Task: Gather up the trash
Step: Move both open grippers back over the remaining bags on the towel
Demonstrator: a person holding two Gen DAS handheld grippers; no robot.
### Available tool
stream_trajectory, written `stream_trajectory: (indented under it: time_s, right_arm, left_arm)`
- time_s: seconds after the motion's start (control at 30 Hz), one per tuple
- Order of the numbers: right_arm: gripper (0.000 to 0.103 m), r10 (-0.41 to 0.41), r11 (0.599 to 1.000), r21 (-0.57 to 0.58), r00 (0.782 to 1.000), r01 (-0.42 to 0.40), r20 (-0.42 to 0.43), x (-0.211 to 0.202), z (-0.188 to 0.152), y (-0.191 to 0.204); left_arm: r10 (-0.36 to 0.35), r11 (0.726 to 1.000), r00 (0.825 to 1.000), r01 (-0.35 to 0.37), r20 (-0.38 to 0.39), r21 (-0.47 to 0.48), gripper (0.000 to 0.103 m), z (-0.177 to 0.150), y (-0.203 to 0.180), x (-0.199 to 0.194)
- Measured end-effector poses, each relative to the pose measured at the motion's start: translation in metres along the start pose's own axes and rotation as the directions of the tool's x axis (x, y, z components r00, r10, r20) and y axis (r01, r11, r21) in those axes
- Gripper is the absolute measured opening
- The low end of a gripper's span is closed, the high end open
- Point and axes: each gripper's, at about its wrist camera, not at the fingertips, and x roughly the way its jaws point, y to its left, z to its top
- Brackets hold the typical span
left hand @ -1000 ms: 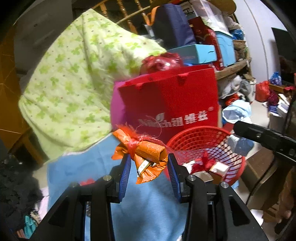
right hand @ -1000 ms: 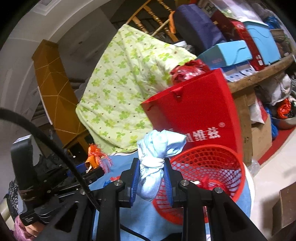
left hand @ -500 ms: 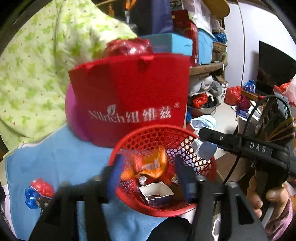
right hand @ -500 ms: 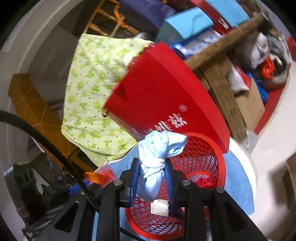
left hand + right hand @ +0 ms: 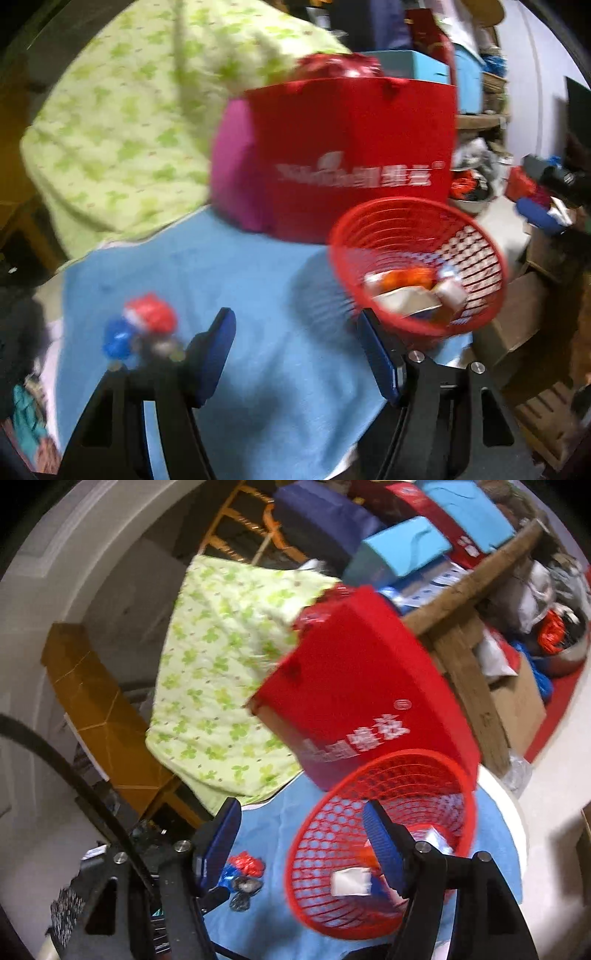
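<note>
**Both grippers empty, trash lies in the red basket**

The biggest thing ahead of both grippers is the green patterned quilt (image 5: 122,122), which hangs behind the bench, up and to the left of the left gripper. Below it the blue cloth (image 5: 258,295) covers the bench and fills the space under and in front of the left gripper. At the far edge of the cloth stands the red paper bag (image 5: 351,147) with white letters, and it is straight ahead of the left gripper, just behind the basket.

The red mesh basket (image 5: 417,221) stands on the blue cloth to the front right of the left gripper, near its right finger. In the right wrist view the basket (image 5: 369,794) is directly in front of the right gripper, and the right finger reaches over its rim. Inside the basket lie pieces of trash (image 5: 410,284): an orange wrapper, small white boxes and paper; the picture is blurred, so I cannot tell more.

The left gripper (image 5: 295,347) has just been opening its jaws, and nothing is between them. The right gripper (image 5: 301,834) has also just been opening, and it holds nothing.

A small red and blue wrapper (image 5: 144,325) lies on the cloth just to the left of the left gripper.
</note>
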Motion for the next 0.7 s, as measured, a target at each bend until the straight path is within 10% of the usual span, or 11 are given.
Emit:
stream_trajectory:
  time_s: [0.37,0.7]
  right_arm:
    - [0.072,0.099,0.985,-0.127,0.986,-0.116,-0.132,0.043,-0.035,0.091]
    - [0.072,0.126,0.962,-0.205,0.959,-0.181,-0.254,0.082,-0.074,0.148]
  left_arm:
    - [0.258,0.958,0.966,-0.254,0.012,-0.131,0.07,-0.044,0.086,-0.056]
    - [0.333,0.923,0.943,-0.324,0.008,-0.206,0.071,-0.073,0.132,-0.079]
